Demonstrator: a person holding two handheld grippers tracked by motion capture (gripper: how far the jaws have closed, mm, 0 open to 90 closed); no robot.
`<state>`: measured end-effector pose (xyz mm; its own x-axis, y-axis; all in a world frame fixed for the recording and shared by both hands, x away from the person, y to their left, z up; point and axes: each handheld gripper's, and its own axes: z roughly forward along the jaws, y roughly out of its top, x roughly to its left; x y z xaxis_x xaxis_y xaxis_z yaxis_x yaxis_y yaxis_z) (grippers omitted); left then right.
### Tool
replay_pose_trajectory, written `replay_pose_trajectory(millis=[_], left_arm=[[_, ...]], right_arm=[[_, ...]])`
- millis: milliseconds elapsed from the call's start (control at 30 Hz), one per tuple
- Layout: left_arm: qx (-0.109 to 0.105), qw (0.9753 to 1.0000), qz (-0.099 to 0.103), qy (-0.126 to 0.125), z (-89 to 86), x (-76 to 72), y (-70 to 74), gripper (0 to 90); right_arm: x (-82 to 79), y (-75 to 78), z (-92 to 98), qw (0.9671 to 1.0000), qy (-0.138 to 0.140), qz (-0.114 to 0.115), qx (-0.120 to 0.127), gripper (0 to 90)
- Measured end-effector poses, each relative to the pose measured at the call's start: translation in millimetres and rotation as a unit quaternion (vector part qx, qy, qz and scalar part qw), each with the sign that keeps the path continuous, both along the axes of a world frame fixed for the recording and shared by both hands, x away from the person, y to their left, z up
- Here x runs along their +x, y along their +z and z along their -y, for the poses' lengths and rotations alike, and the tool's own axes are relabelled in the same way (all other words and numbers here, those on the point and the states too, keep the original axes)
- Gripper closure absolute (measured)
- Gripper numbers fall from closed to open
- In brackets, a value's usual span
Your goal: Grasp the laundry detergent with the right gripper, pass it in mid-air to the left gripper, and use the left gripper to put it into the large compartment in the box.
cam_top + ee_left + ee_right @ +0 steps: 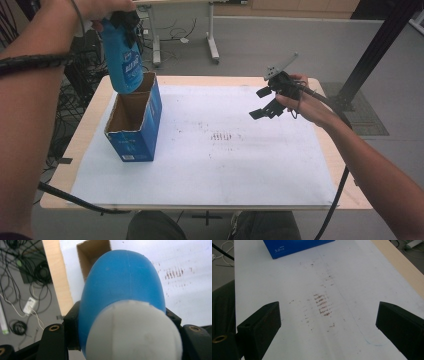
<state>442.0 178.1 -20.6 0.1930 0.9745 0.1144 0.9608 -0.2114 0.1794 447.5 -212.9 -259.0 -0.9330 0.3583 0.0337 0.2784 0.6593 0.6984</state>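
Left gripper, raised high over the far left corner of the table, is closed on a blue plastic bottle with a white cap; the two black jaws press its sides just below the cap, as the left gripper view shows. This bottle hangs with its bottom just above the open top of a blue cardboard box, which stands upright on the white sheet covering the wooden table. Right gripper is held in the air above the right part of the sheet, jaws wide apart and holding nothing. Brown smudges mark the sheet below it.
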Motion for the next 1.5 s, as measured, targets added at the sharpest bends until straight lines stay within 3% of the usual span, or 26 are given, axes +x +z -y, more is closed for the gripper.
replay_pose_trajectory(millis=[200, 333, 700, 1100, 1500], left_arm=[[-0.025, 0.9982, 0.002, 0.054, -12.6, 0.0, 6.4, 37.6], [-0.04, 0.9956, 0.003, 0.085, -19.1, 0.3, 8.6, 37.5], [-0.039, 0.9891, 0.005, 0.142, -38.3, 1.7, -1.1, 37.5], [-0.047, 0.9867, -0.004, 0.156, -51.5, 4.2, -30.1, 37.5], [-0.046, 0.9881, -0.011, 0.147, -53.6, 5.5, -61.4, 37.5]], right_arm=[[1.8, 0.2, 4.9, 0.9999, -0.006, -0.003, 0.008, 5.9], [2.2, -1.4, 5.6, 0.9999, -0.007, -0.005, 0.01, 5.9], [1.5, -2.4, 12.8, 0.9998, -0.014, -0.003, 0.016, 5.9], [3.1, -7.2, 14.0, 0.9996, -0.019, -0.007, 0.02, 5.9], [4.2, -8.9, 8.3, 0.9996, -0.015, -0.007, 0.021, 5.9]])
